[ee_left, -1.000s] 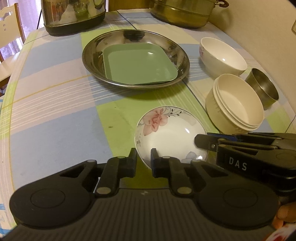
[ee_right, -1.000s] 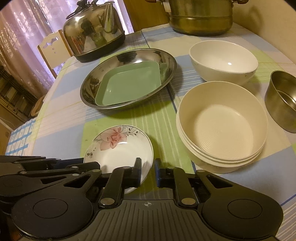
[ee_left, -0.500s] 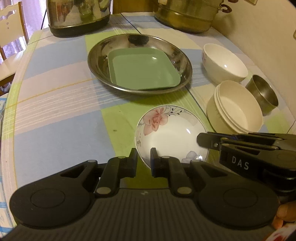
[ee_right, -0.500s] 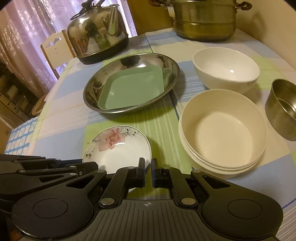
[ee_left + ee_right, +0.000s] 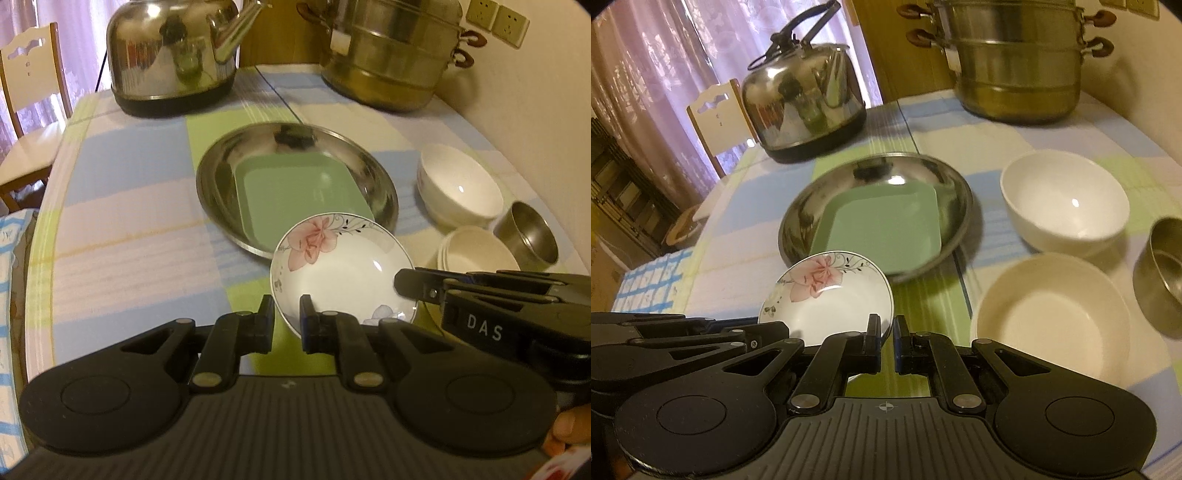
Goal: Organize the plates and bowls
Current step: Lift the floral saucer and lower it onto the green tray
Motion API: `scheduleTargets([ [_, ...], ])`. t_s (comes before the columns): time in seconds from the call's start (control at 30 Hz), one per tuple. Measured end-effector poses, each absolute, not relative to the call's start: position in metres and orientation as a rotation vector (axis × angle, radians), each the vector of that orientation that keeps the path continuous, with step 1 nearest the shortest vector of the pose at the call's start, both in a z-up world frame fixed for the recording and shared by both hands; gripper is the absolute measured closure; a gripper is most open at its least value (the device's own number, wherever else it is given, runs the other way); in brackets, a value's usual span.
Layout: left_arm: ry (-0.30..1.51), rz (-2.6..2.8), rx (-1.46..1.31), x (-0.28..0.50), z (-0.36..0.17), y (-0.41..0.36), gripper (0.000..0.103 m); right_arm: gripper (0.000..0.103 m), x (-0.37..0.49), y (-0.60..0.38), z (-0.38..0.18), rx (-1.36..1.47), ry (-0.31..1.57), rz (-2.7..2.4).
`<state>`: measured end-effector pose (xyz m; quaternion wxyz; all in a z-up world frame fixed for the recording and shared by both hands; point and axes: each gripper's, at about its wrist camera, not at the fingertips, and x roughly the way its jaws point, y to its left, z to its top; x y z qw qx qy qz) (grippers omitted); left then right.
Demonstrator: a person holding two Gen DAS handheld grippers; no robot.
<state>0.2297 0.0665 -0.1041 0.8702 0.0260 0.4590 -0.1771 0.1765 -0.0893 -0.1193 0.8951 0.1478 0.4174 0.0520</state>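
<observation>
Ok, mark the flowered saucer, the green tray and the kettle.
flowered saucer (image 5: 343, 273): left wrist view, white centre.
green tray (image 5: 886, 229): right wrist view, flat bottom.
kettle (image 5: 801, 99): right wrist view, shiny body.

The small white floral-patterned saucer (image 5: 341, 273), earlier lying flat on the checked tablecloth (image 5: 125, 206), now sits raised and tilted, its far rim overlapping the near edge of the round steel tray (image 5: 295, 192). The right gripper (image 5: 885, 341), whose jaws stood a little apart, now pinches the saucer's rim, and the left gripper (image 5: 287, 325) rises with it.
</observation>
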Motion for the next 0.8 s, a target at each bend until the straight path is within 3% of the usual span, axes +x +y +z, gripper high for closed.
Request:
scheduleTargets([
  [0.8,0.930,-0.344,0.065,0.312,-0.119,0.036,0.090,0.097,0.270,-0.107,-0.132,0.290,0.860,0.084],
])
